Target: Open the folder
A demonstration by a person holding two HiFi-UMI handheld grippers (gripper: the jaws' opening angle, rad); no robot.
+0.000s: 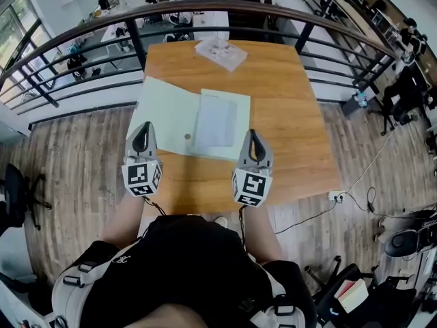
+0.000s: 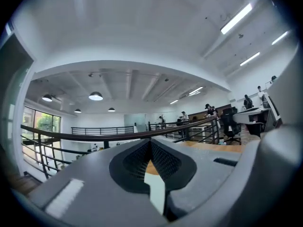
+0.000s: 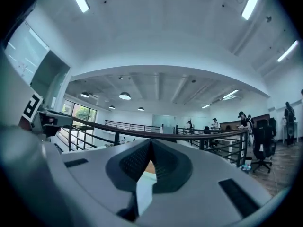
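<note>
while held level, left tongs, right tongs closed

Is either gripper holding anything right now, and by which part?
Nothing is held. The left gripper and right gripper are both shut with nothing between their jaws; the folder lies open on the table.

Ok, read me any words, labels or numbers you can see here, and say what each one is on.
Nothing here can be read.
On the left tool and right tool: black-and-white square markers, no words.
On the sheet in the open folder: any print is too faint.
On the packet at the far edge of the table: markings too blurred.
</note>
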